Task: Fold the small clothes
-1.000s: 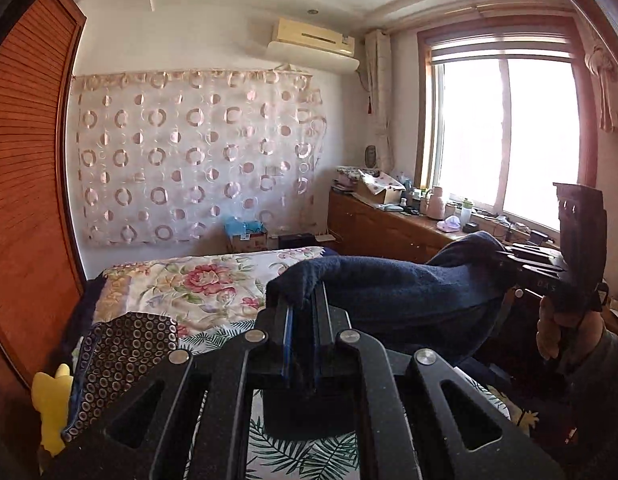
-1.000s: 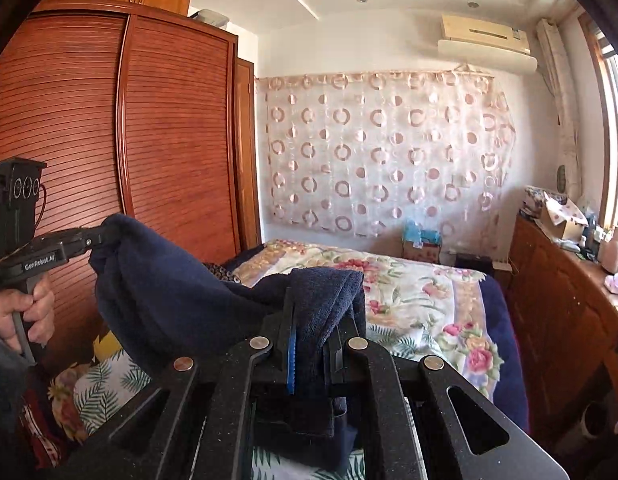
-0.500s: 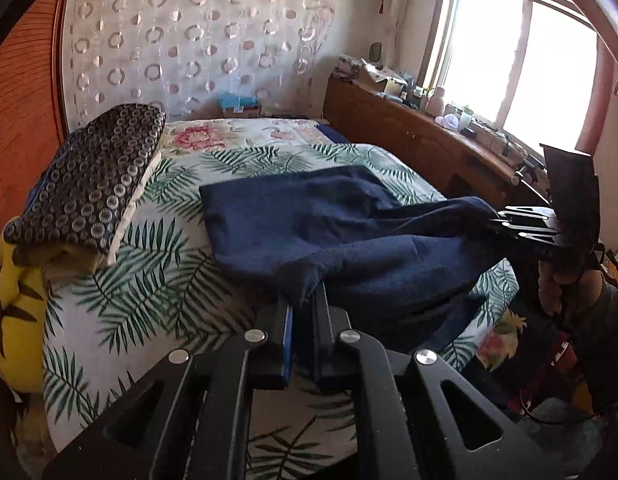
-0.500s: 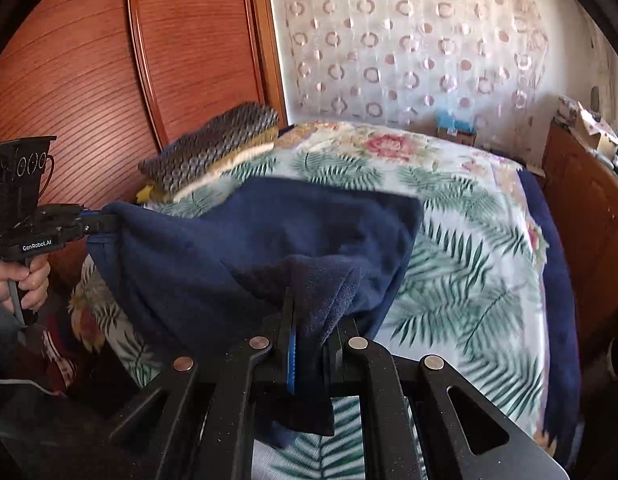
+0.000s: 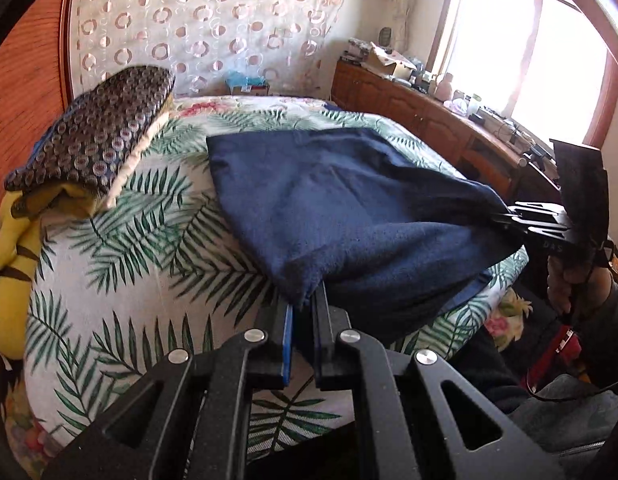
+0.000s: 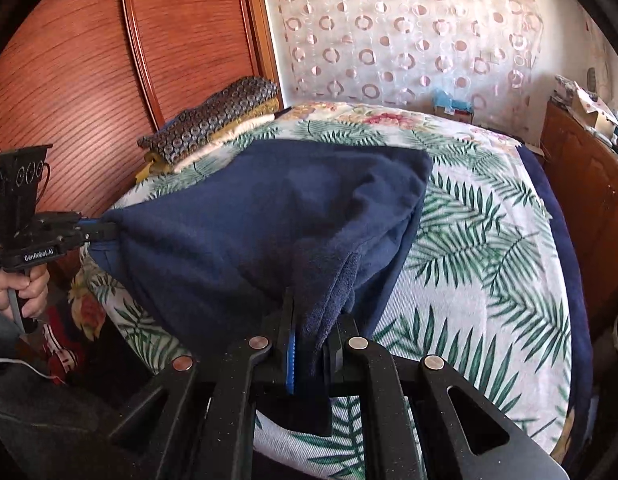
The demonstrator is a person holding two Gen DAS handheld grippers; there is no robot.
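Navy fleece, the small garment [image 5: 349,200], now lies spread over the near part of the bed [image 5: 121,280], its far edge flat on the palm-leaf cover and its near edge held just clear of it. We note the change against a second ago: the cloth then hung in the air between the two tools with the room's far wall behind it; both have since come down and tipped toward the mattress. The left gripper [image 5: 303,308] has its jaws closed on one near corner, and the right gripper [image 6: 309,324] has its jaws closed on the other, with a fold of fabric bunched between them. We judge that the laying-out step is all but complete and that the fold proper has not begun. A folded patterned blanket [image 5: 97,148] sits at the bed's side by the wooden wardrobe [image 6: 109,60], well apart from the garment. Loose fabric trails over the bed's near edge and may need drawing up.
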